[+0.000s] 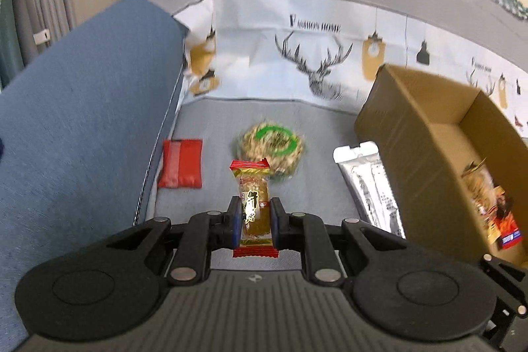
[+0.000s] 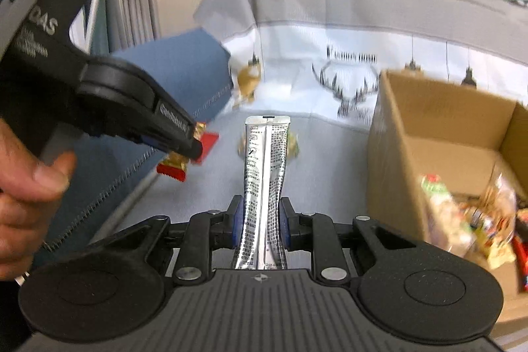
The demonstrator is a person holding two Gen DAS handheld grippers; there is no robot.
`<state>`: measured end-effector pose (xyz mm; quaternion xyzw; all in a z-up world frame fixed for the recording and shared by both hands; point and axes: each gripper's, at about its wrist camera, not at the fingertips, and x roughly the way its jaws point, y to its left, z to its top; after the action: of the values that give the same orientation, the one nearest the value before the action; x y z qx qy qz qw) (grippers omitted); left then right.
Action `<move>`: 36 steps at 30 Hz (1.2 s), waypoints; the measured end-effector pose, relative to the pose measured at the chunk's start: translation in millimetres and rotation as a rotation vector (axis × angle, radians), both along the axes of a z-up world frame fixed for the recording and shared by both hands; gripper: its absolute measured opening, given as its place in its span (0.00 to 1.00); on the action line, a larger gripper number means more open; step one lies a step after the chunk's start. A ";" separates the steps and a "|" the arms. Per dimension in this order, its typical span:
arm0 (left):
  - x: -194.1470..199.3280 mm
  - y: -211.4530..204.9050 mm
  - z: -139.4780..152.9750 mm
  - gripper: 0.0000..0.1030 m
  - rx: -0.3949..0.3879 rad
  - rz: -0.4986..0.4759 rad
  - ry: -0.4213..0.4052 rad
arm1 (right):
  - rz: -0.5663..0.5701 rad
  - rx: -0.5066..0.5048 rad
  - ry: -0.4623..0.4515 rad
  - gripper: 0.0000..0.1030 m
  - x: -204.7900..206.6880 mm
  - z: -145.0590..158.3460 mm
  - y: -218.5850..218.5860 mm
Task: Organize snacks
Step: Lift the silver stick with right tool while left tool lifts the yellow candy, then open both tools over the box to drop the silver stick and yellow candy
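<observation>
A gold snack [image 1: 254, 203] is showing red ends. A pouch [image 2: 264, 187] is gleaming silver with black print. At ten o'clock, a red packet [image 1: 181, 163] is lying on grey cloth [image 1: 204, 121], printed with a black deer [image 1: 316, 68]; the box [image 1: 409, 134] is showing brown.

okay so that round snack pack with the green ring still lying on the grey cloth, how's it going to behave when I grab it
The round pack looks like crinkly clear wrap over something crumbly, so probably light but fragile; squeeze gently. It lies flat, so it likely won't roll. The film may be slippery between the fingers.
</observation>
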<state>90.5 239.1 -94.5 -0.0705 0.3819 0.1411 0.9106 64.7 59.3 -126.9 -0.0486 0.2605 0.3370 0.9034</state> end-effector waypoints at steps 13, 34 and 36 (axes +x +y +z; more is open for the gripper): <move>-4.4 -9.2 28.3 0.18 0.000 0.022 -0.071 | -0.026 0.060 -0.124 0.23 -7.5 42.9 -20.4; 11.6 -87.7 53.6 0.18 0.090 -0.133 -0.254 | -0.266 0.201 -0.331 0.23 54.2 150.3 -158.1; 14.9 -98.9 53.2 0.18 0.088 -0.160 -0.268 | -0.308 0.176 -0.339 0.23 63.1 140.8 -170.4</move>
<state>105.4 140.2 -41.3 -0.0178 0.2549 0.0739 0.9640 127.8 -111.1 13.9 0.0146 0.0792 0.2039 0.9757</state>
